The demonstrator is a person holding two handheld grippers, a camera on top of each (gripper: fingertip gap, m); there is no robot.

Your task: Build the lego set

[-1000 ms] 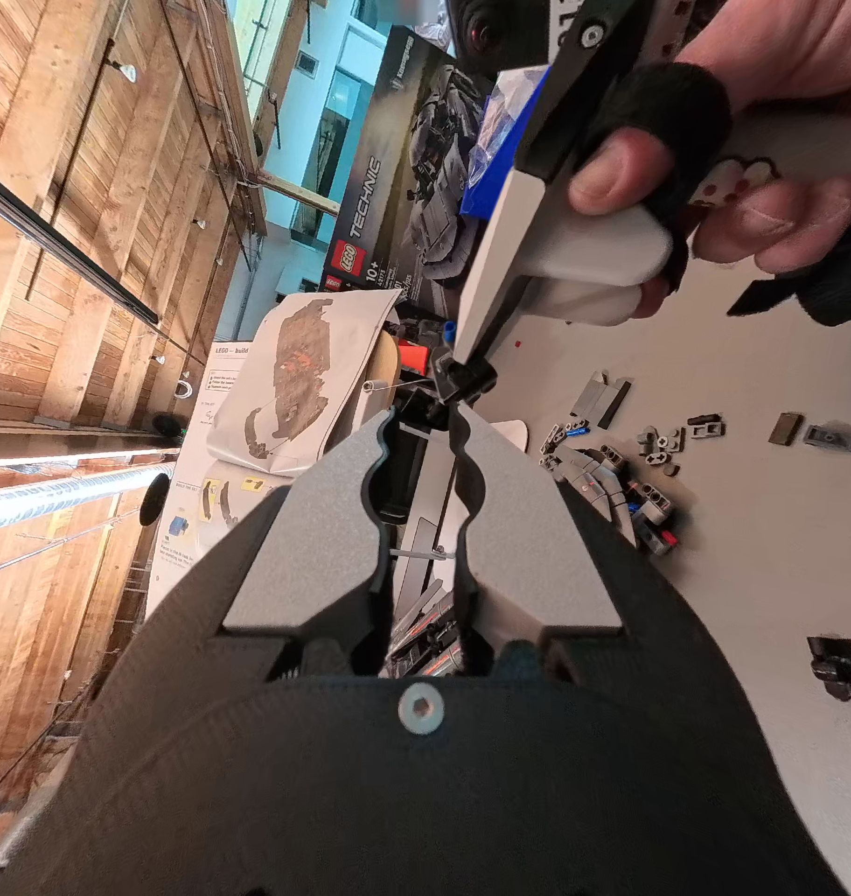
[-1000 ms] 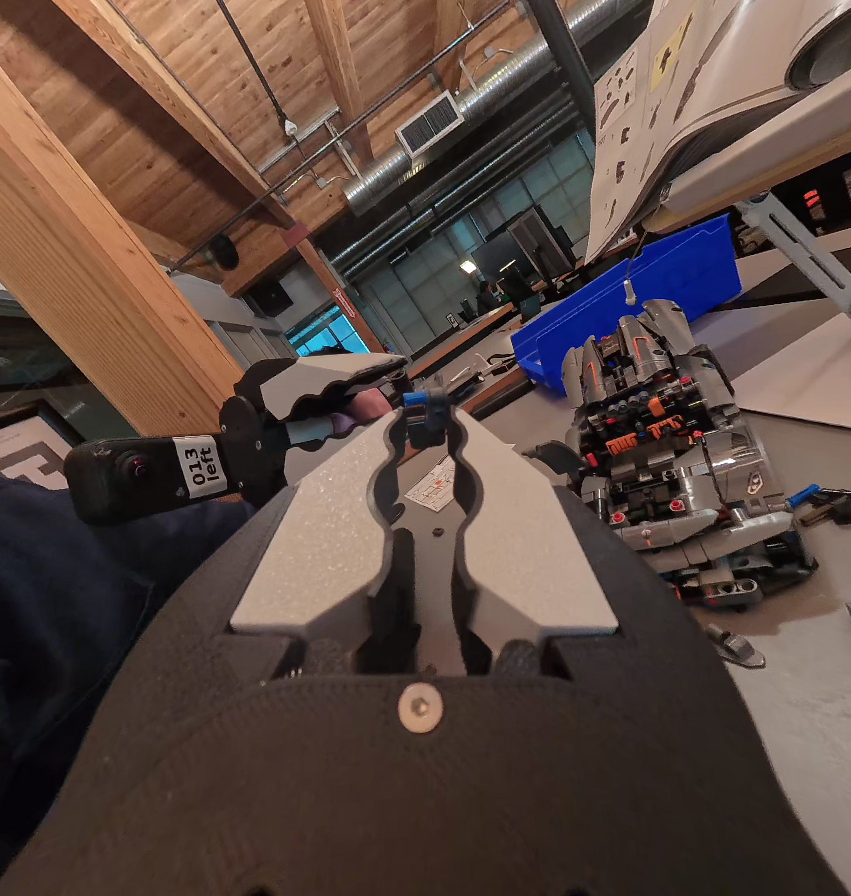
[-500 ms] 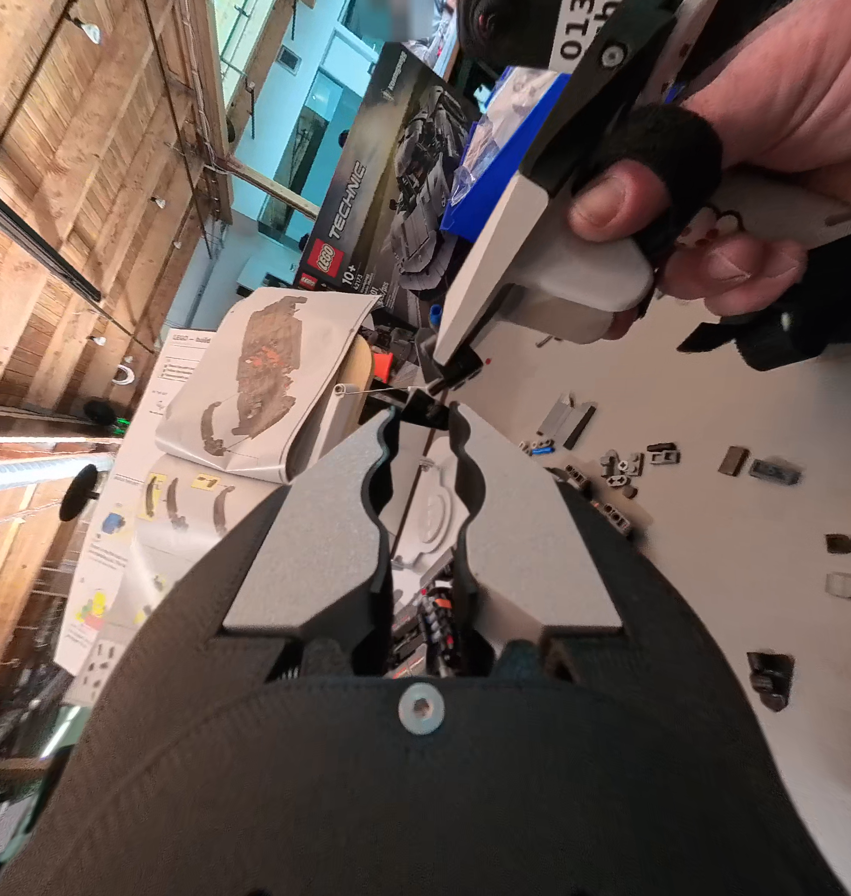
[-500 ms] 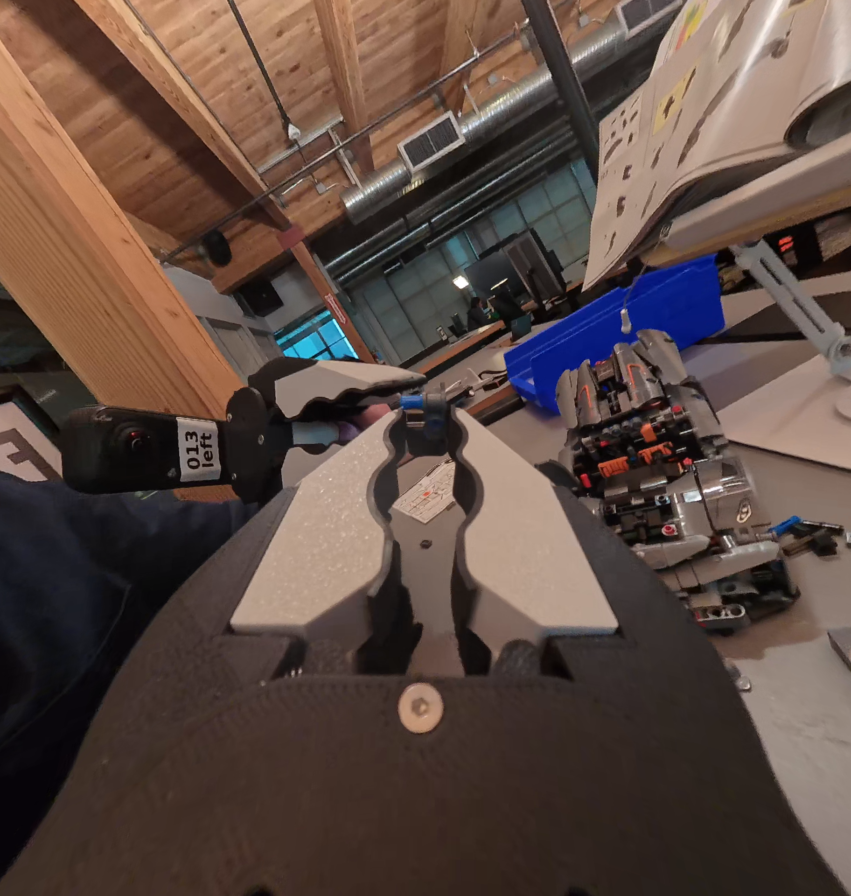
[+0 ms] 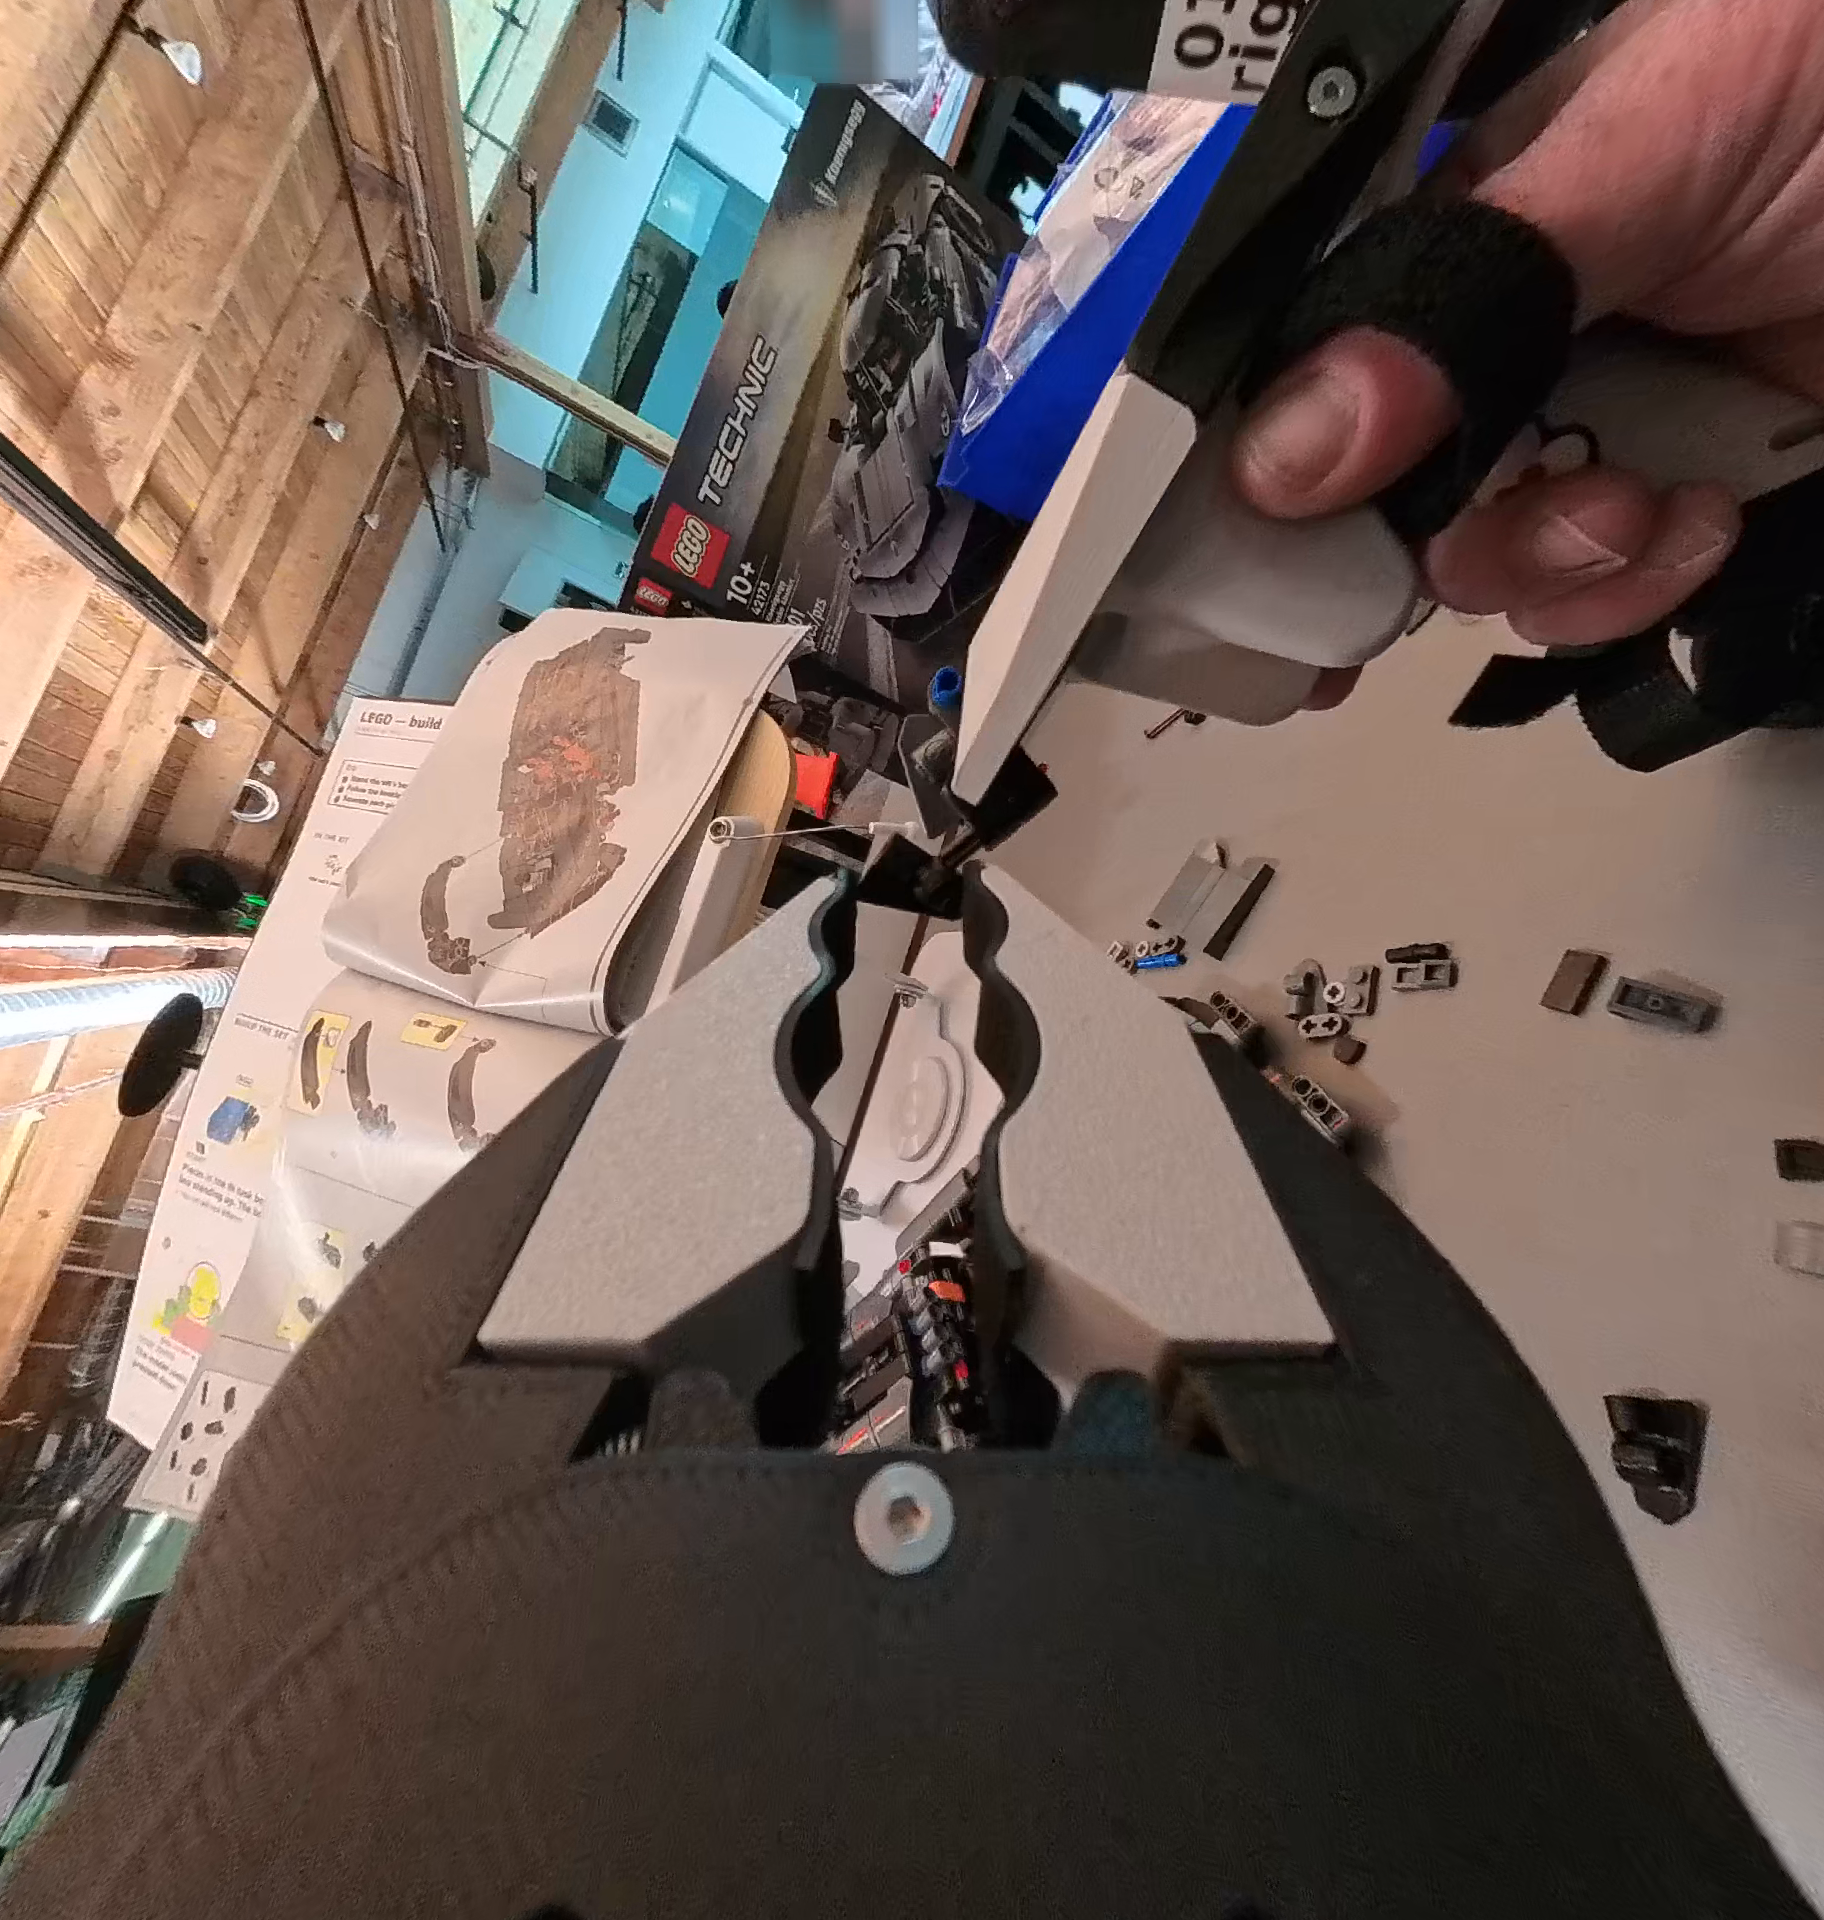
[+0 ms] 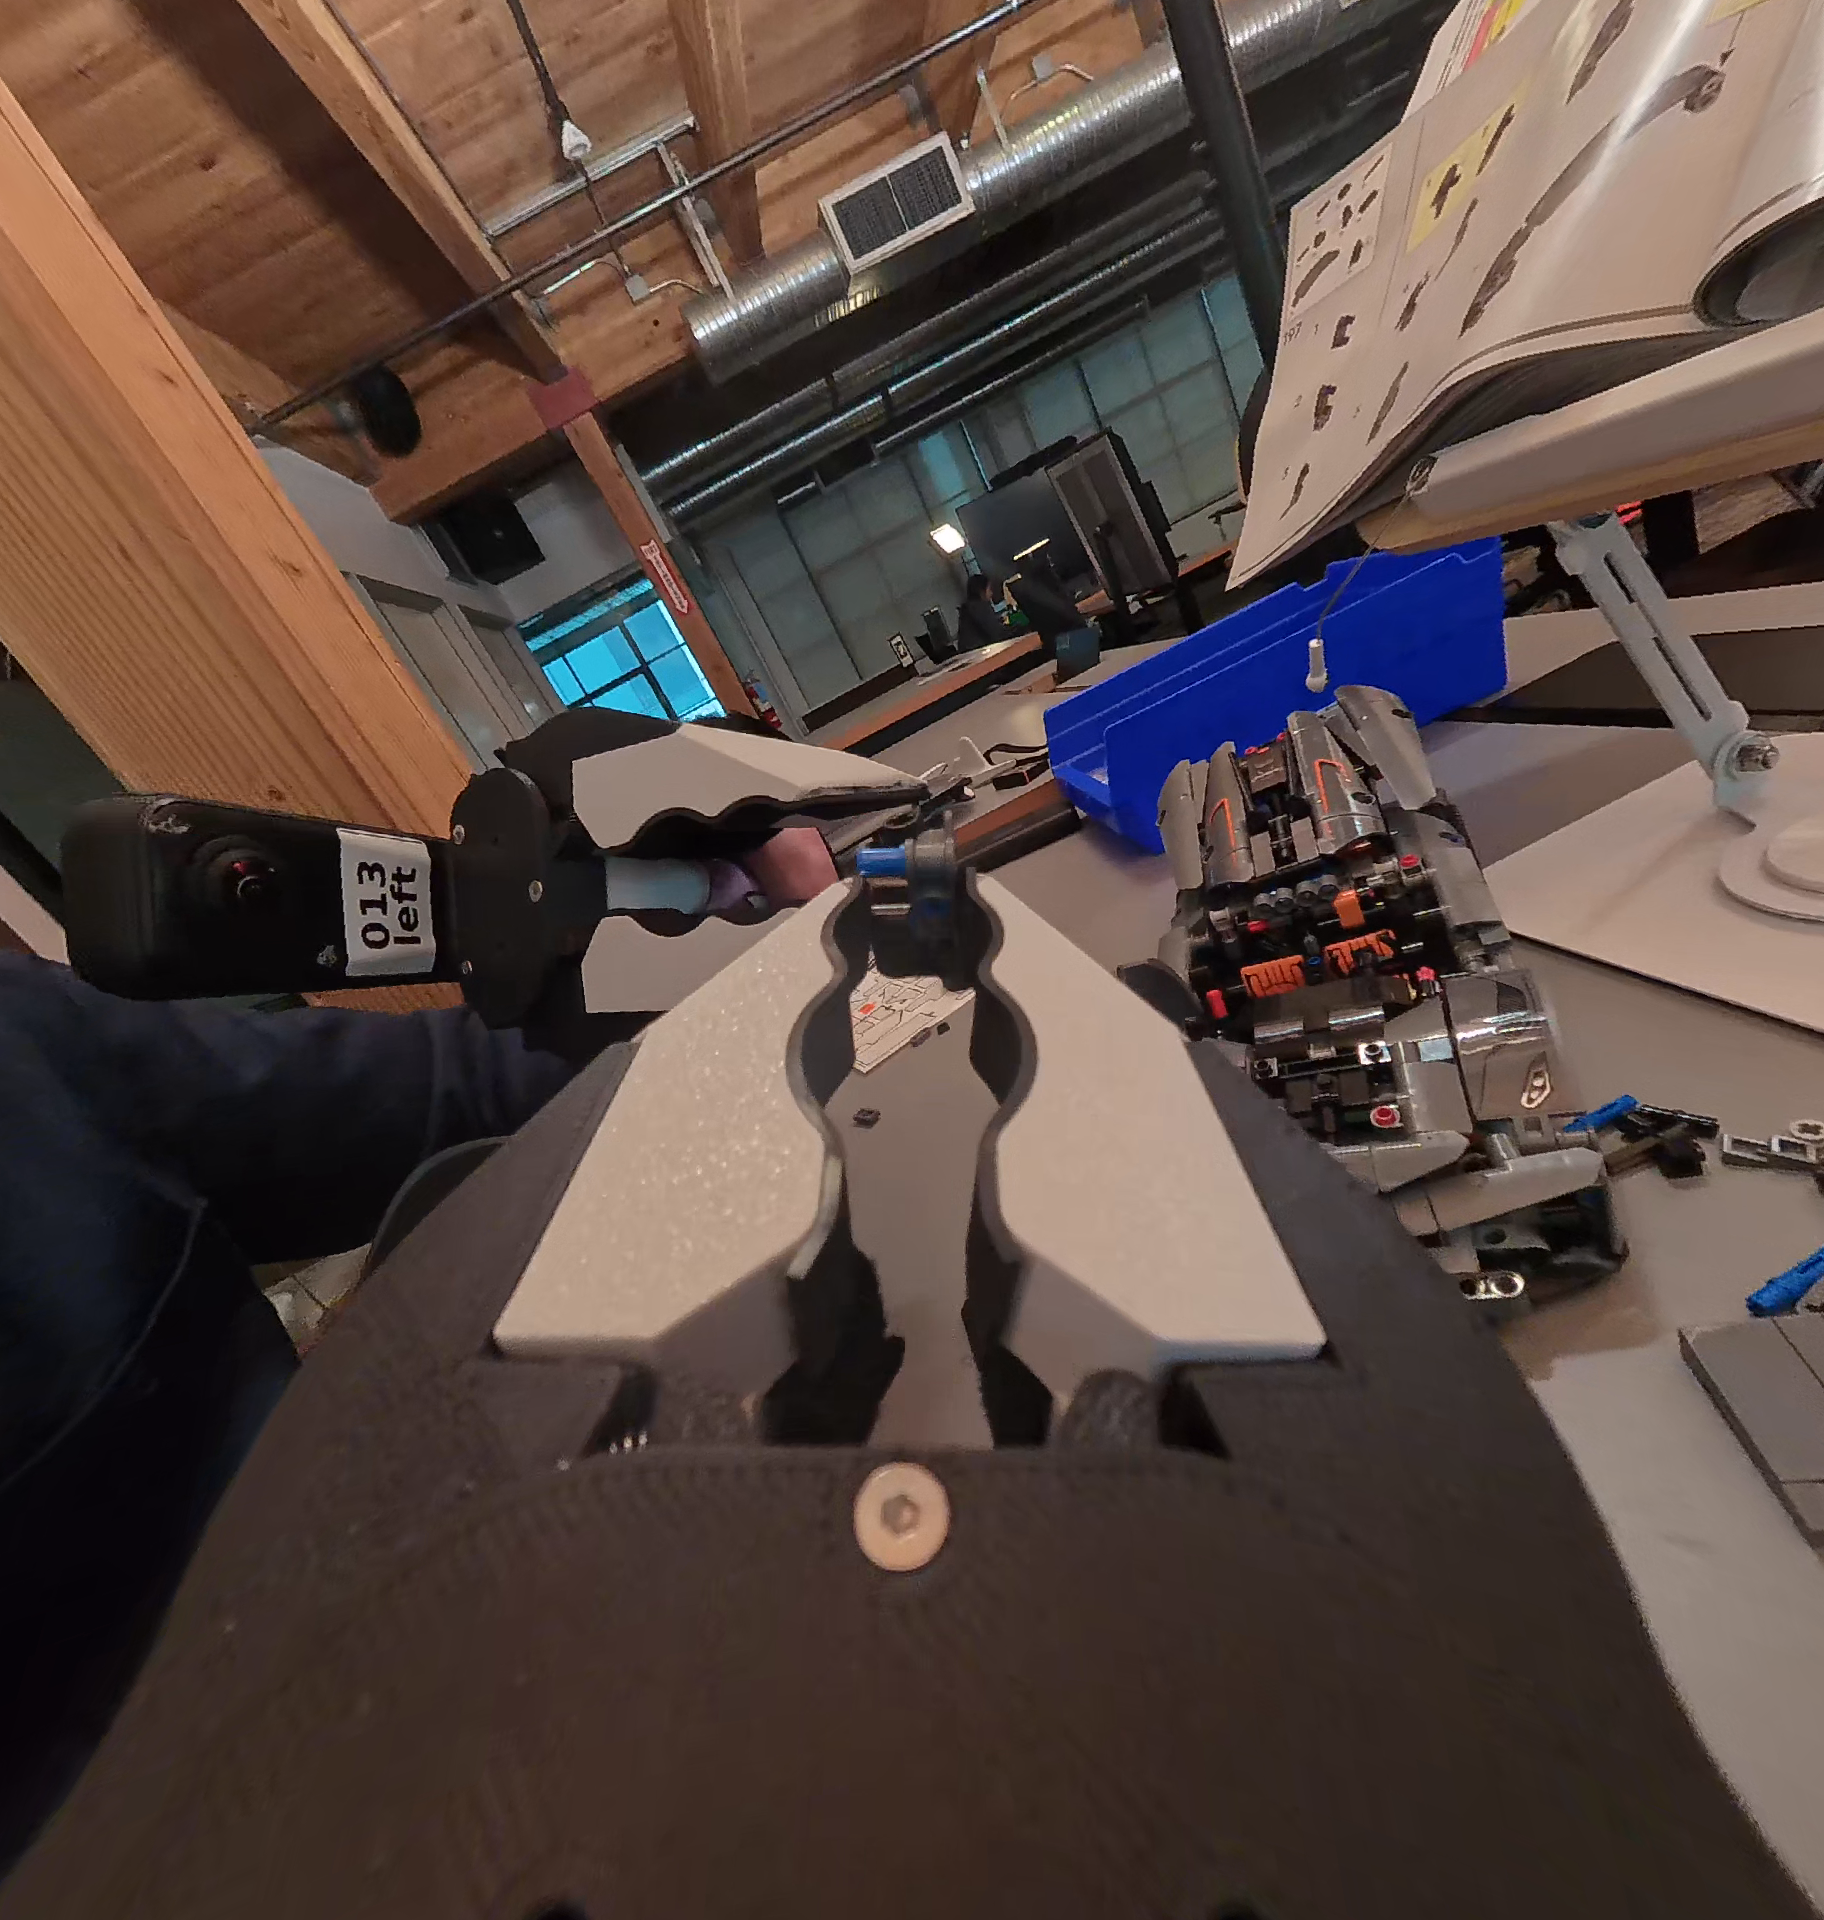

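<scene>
My left gripper (image 5: 906,891) is shut on a small black piece (image 5: 892,883), held in the air above the table. My right gripper (image 6: 913,894) is shut on a small black connector with a blue pin (image 6: 880,860). The two grippers meet tip to tip, and their pieces touch or nearly touch. In the left wrist view the right gripper (image 5: 975,805) comes in from the upper right, held by a hand. In the right wrist view the left gripper (image 6: 913,795) comes in from the left. The part-built grey lego car (image 6: 1355,987) stands on the table to the right.
Loose small pieces (image 5: 1323,997) lie scattered on the grey table (image 5: 1510,1091). An open instruction book (image 6: 1562,208) sits on a stand above the car. A blue bin (image 6: 1303,675) and the set's box (image 5: 835,416) stand behind. Grey plates (image 6: 1801,1423) lie at right. My left and right fingertips are right by each other.
The two grippers have stayed tip to tip with their pieces. Both have shifted slightly, and the right gripper's piece has come closer to the left's piece.
</scene>
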